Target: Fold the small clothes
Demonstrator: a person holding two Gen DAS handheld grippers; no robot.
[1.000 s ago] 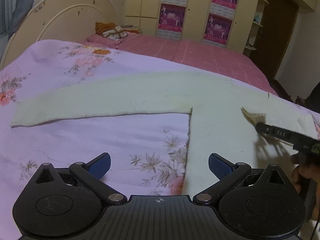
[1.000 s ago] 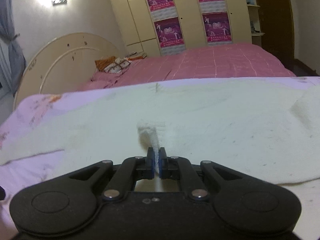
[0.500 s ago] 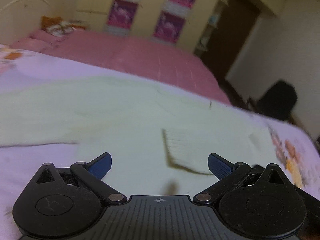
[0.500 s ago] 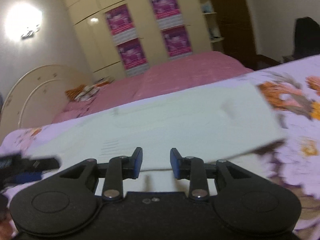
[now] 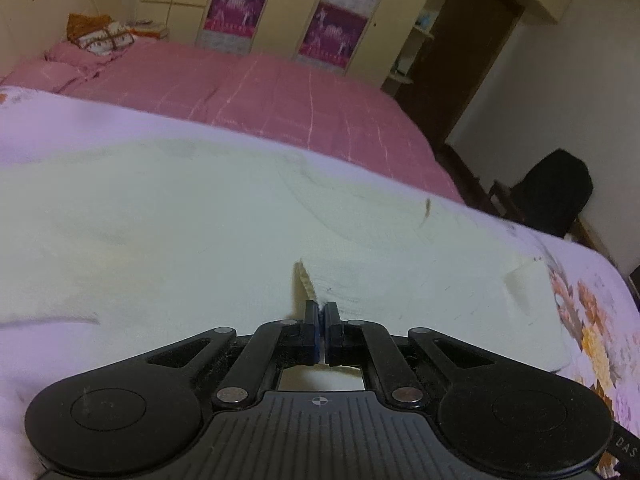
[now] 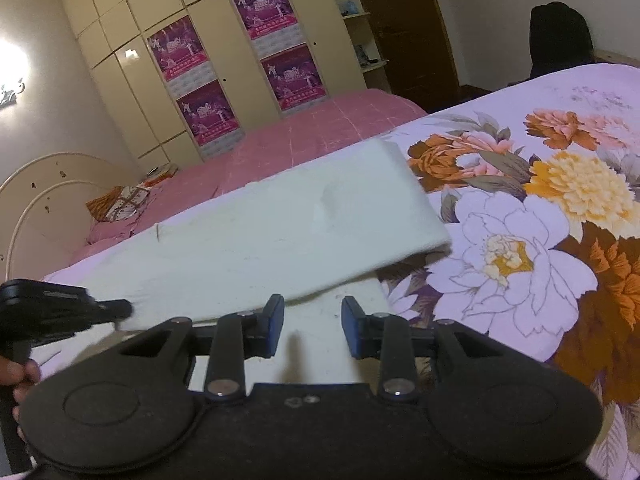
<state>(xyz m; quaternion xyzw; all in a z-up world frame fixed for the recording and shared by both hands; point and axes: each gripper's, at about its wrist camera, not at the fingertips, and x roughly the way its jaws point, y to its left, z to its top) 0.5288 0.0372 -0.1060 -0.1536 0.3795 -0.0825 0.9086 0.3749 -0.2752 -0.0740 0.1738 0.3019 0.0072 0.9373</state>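
Left gripper: I see its fingers clamped tight together, a corner of the cream garment pinched between them, fabric edge standing up just past the tips. Right gripper: fingers part-way apart, nothing pinched; cream fabric lies below the gap, pads not pressing it.

The garment lies spread flat on the floral bedspread, which covers the bed. One sleeve is folded across the body, its cuff end reaching toward the big flower print on the right. In the left wrist view a small raised fold sits near the garment's right edge, beside the print.

From the right wrist view, the left gripper's black body comes in low at left, touching the garment edge, with a hand on its handle.

Nothing blocks either gripper's front apart from the fabric itself.

Farther out: a pink blanket covers the bed's far part, with a patterned bundle near the cream headboard. Behind that a cream wardrobe carries four magenta posters. Open shelves next to it hold small items too blurred to identify. A dark chair stands off the bed's right side. A wall lamp glows at far left.
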